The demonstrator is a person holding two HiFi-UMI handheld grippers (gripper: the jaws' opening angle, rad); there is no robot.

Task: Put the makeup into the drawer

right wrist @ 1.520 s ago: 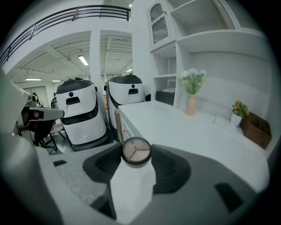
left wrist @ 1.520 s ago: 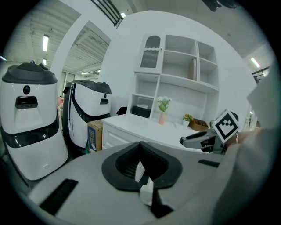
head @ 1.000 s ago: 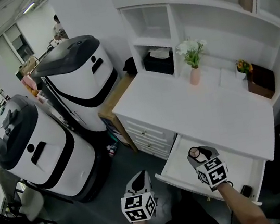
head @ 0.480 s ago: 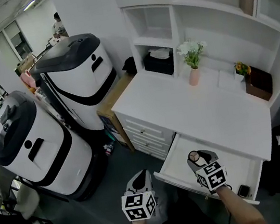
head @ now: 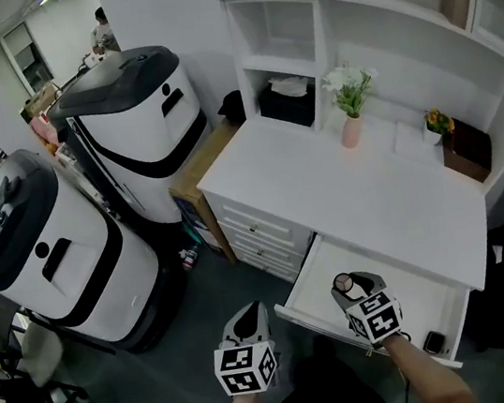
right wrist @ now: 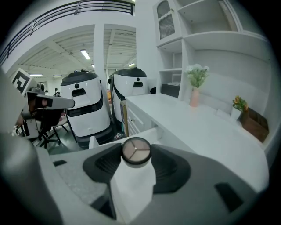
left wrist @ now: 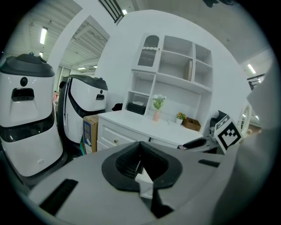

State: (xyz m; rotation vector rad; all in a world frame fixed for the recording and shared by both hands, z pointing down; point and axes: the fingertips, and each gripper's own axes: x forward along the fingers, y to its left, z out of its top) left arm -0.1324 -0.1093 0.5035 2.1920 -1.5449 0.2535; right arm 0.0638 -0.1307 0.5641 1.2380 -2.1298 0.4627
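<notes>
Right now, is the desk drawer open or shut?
Open: the drawer is pulled out from under the desktop, its white inside showing below the right gripper, which holds the round makeup compact.

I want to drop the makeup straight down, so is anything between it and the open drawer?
Nothing visible blocks it. The right tongs grip the makeup over the open drawer, whose floor below it looks bare. A small dark item lies at the drawer's near right corner, off to the side.

The left gripper [head: 250,318] and right gripper [head: 355,284] are grey with black pads [left wrist: 126,163], each bearing a black-and-white marker cube [head: 248,369].
</notes>
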